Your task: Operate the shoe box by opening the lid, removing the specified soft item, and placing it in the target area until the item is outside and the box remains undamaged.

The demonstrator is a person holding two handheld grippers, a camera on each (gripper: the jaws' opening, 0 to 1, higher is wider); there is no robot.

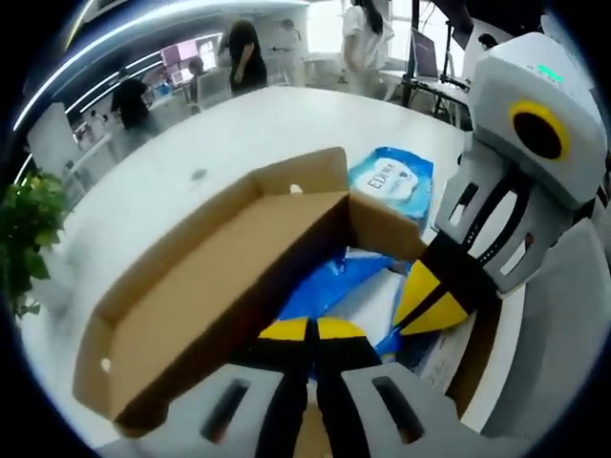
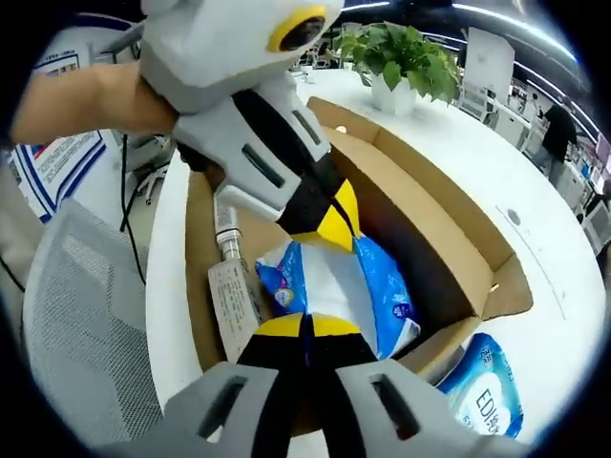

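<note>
The brown cardboard shoe box [image 1: 220, 286] lies open on the white table, its lid flap folded back. Inside lies a blue and white soft pack [image 2: 358, 286]. My left gripper [image 1: 310, 329] is shut, its yellow tips pinching one end of the pack [image 1: 334, 277]; it enters the right gripper view from the upper left [image 2: 334, 224]. My right gripper [image 2: 305, 326] is shut on the opposite end, and it reaches into the box from the right [image 1: 428, 303]. A person's forearm [image 2: 86, 100] holds the left gripper.
A second blue pack [image 1: 391, 181] lies on the table outside the box [image 2: 487, 391]. A labelled tube [image 2: 234, 296] lies in the box beside the pack. A potted plant [image 2: 401, 57] stands beyond the box. People stand at desks in the background [image 1: 243, 52]. A grey mesh chair [image 2: 86, 324] is close.
</note>
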